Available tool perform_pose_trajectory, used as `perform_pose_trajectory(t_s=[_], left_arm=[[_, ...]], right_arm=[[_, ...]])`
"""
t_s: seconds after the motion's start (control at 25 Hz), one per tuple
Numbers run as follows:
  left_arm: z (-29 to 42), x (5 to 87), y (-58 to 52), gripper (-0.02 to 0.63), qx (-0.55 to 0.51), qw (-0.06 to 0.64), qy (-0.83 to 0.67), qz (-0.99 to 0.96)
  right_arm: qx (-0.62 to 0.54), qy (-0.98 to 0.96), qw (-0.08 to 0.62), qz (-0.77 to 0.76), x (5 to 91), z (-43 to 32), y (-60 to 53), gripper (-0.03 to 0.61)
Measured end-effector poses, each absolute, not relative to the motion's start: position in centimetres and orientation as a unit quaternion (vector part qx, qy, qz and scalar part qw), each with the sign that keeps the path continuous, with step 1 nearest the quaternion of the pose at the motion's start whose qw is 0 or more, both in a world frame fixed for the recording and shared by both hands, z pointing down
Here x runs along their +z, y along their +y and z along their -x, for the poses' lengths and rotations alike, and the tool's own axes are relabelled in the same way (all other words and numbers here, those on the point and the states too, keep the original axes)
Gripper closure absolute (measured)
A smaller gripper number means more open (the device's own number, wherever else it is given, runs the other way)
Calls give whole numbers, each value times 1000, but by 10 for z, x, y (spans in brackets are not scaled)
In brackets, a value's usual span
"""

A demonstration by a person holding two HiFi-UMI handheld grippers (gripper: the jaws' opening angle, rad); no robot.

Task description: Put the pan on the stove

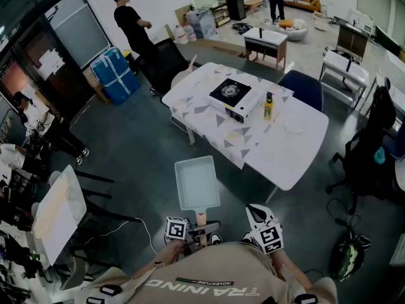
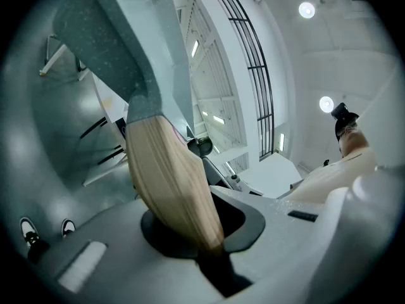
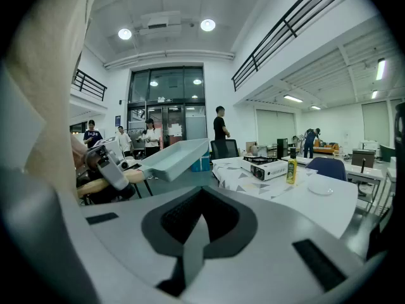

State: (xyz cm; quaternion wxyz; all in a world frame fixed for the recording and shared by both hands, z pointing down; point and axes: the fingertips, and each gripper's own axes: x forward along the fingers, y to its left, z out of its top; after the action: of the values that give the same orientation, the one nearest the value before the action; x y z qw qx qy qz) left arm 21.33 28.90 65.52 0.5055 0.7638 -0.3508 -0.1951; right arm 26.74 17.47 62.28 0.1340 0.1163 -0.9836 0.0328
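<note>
Standing well ahead is a big white table (image 1: 297, 151), with a cloth (image 1: 209, 116) of grey triangles over one half. The square pan (image 1: 197, 182) is not on the table. It hangs in the air over the dark floor, near the person and well apart from the table. It is a pale blue-grey colour. The camp stove (image 1: 235, 97) sits on the cloth, with its black burner on top. The left gripper (image 1: 201, 227) pinches the pan's wooden handle (image 1: 201, 218) tight between its two jaws, low by the person's chest. The right gripper (image 1: 256, 215) is just beside it, with its jaws pressed together and holding nothing. A yellow bottle (image 1: 268, 106) stands upright just beside the stove. A small white dish (image 1: 294, 126) lies near the bottle, on the bare part of the table.
</note>
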Motion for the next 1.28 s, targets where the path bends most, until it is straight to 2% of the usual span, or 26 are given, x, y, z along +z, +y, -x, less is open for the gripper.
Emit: perform_pose_trajectory(t_s=[0.36, 0.88, 1.28], left_arm=[[-213, 635, 308, 581, -213, 522, -334, -755], [-159, 632, 312, 580, -223, 504, -313, -774], [-127, 644, 320, 572, -242, 517, -316, -757]], right_arm=[[43, -981, 137, -127, 624, -257, 197, 580], [34, -976, 125, -172, 616, -215, 212, 580], [53, -970, 148, -185, 630, -198, 224, 580]])
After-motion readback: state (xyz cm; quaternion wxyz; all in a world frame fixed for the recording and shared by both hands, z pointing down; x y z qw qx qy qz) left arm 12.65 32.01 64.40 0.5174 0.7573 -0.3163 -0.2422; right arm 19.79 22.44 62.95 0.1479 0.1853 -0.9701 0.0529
